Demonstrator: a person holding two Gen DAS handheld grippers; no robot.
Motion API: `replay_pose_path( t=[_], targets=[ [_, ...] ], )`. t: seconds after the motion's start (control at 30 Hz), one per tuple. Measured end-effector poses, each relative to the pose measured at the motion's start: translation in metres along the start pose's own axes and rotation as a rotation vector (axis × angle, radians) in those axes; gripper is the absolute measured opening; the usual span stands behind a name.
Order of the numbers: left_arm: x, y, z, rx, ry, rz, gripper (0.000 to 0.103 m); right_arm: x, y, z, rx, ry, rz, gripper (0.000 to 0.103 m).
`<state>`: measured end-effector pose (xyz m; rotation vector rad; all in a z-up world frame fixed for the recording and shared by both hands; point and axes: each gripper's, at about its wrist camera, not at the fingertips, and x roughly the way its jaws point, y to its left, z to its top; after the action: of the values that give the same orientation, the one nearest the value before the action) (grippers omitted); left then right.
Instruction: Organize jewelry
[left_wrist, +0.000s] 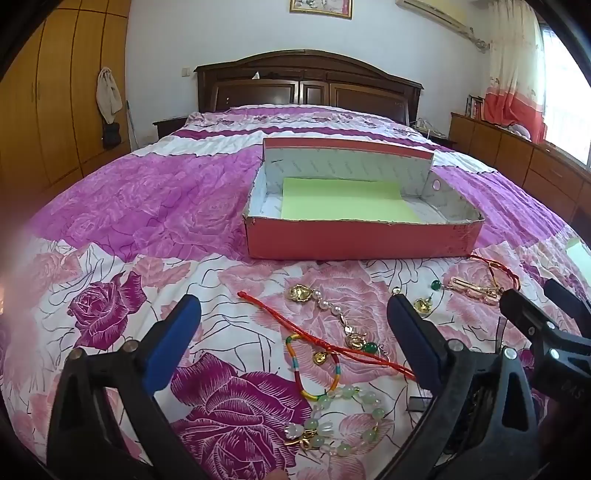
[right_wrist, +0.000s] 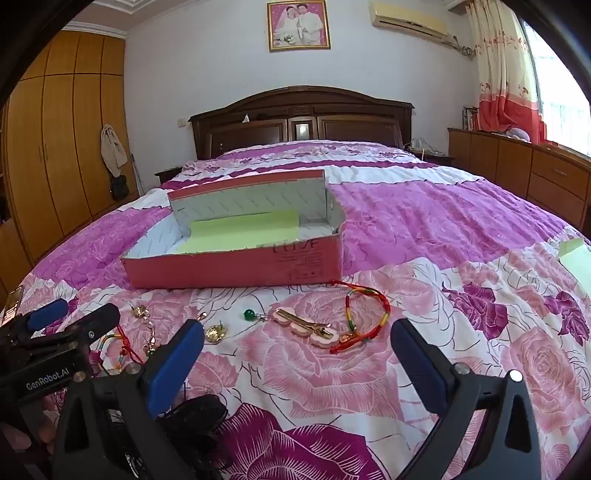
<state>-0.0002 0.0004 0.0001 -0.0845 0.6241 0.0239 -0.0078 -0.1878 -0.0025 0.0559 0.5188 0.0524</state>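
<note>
Your left gripper (left_wrist: 293, 321) hangs over the rose-print bedspread (left_wrist: 129, 221) with its jaws spread wide and nothing between the pads; below it lie a red cord (left_wrist: 314, 332), a pearl and gold chain (left_wrist: 334, 308), a multicoloured cord bracelet (left_wrist: 314, 369) and a green bead bracelet (left_wrist: 343, 417). Your right gripper (right_wrist: 297, 347) is likewise spread and empty, with a pink and gold hair clip (right_wrist: 306, 325) and a red and yellow cord bracelet (right_wrist: 369, 310) just ahead of it. The open red box (left_wrist: 362, 236), lined with green paper (left_wrist: 347, 203), sits beyond the jewelry, with nothing else in it
</note>
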Motion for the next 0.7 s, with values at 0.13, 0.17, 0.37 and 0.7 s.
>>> replay_pose_path(
  t=[0.13,0.17,0.37,0.7],
  targets=[
    [0.001,0.003,0.001,0.000,-0.004,0.001,0.094,0.000,0.001,0.000,-0.001,0.002,0.000,0.103],
    [0.002,0.004,0.002,-0.001,-0.004,0.002,0.094,0.000,0.001,0.000,-0.002,0.003,0.001,0.103],
    [-0.006,-0.005,0.003,0.011,-0.022,0.006,0.094,-0.001,0.001,0.001,-0.002,0.001,-0.001,0.103],
    [-0.009,-0.003,0.004,0.011,-0.030,0.005,0.094,-0.003,0.002,0.000,-0.005,-0.008,-0.003,0.103]
  ],
)
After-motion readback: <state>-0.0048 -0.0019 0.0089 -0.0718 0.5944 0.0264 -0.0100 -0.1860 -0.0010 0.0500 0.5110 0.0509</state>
